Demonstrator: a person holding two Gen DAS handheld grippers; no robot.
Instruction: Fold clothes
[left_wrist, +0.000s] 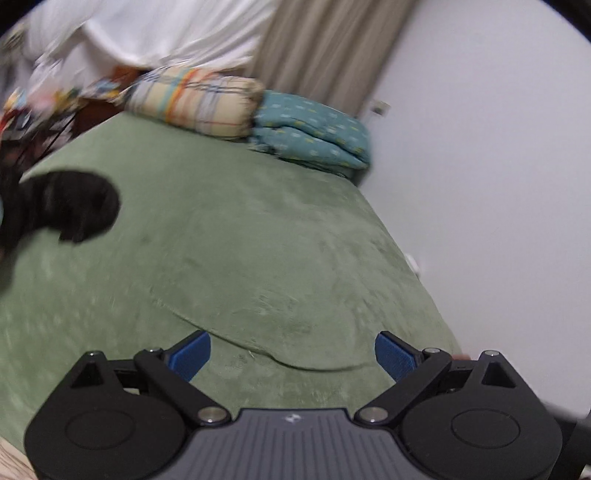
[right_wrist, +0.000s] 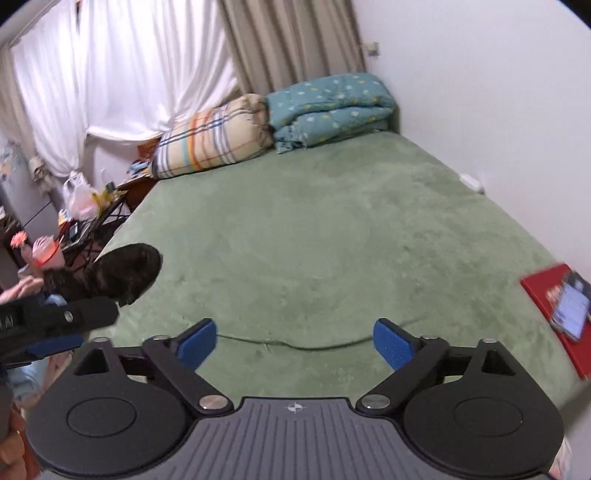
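Bed (right_wrist: 332, 229): covered by a green plush blanket (left_wrist: 240, 258) with one long shallow crease just ahead of both grippers.

Black garment (right_wrist: 122, 273): the only loose clothing visible, bunched in a dark heap at the bed's left edge. Its type cannot be told.

Left gripper (left_wrist: 291, 356): blue pads spread wide, nothing between them, only blanket beneath. In its own view the garment (left_wrist: 62, 206) lies well apart, up and to the left. In the right wrist view the left gripper (right_wrist: 55, 325) appears at the left margin, just beside the heap, apparently not touching it.

Right gripper (right_wrist: 293, 341): jaws wide apart and empty, aimed at the bare middle of the bed. The garment lies well to its left.

Other items: plaid pillow (right_wrist: 210, 140) and folded teal quilt (right_wrist: 328, 107) at the headboard end; red book (right_wrist: 554, 314) with a phone (right_wrist: 572, 306) on it at the right edge; cluttered side table (right_wrist: 85, 218) beyond the garment.

Risks, as judged:
- The garment sits at the mattress edge, so a sideways nudge could push it off towards the table clutter.
- The heap shows no hem or corner, so a blind pinch may take several layers, or the blanket pile underneath.
- A wide sweep of the right gripper could knock the phone.
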